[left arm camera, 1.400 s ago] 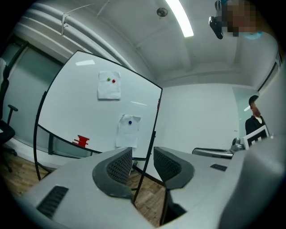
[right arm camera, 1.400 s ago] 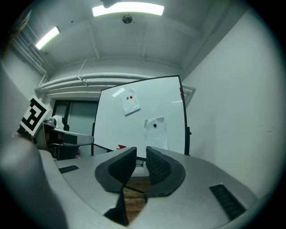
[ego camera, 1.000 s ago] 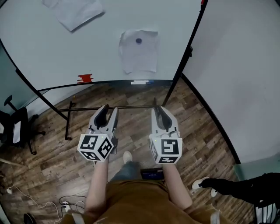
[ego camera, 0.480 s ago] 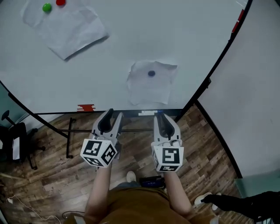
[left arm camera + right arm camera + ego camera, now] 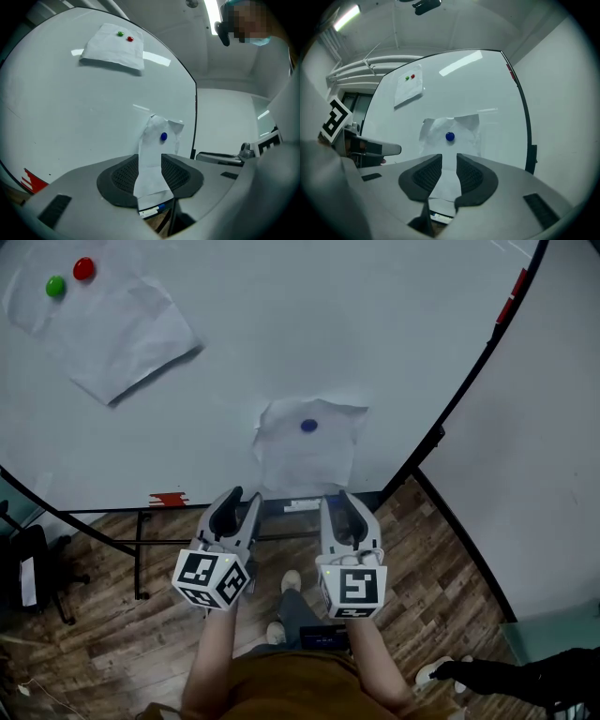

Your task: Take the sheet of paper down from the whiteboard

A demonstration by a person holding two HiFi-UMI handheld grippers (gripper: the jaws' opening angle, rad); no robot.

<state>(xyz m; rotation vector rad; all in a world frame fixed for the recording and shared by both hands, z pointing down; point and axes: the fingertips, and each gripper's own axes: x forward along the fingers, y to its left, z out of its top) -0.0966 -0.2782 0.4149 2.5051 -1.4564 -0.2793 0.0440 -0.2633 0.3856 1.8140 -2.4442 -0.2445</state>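
Two gaping: left tongs (image 5: pixel 242 496), right tongs (image 5: pixel 337 501) | sheet (image 5: pixel 305 463) under blue magnet (image 5: pixel 308 426) | whiteboard (image 5: pixel 300 324)

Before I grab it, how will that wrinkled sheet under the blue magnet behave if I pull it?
Probably floppy and very light: the sheet looks thin and wrinkled, edges lifting off the whiteboard. It may slide or tear when pulled, since one blue magnet pins it near the top.

Our left gripper (image 5: pixel 242 497) and right gripper (image 5: pixel 338 499) are grey — black ribbed pads (image 5: pixel 425 176), black-and-white marker cubes (image 5: pixel 211 576). We wear a brown top (image 5: pixel 291 681).
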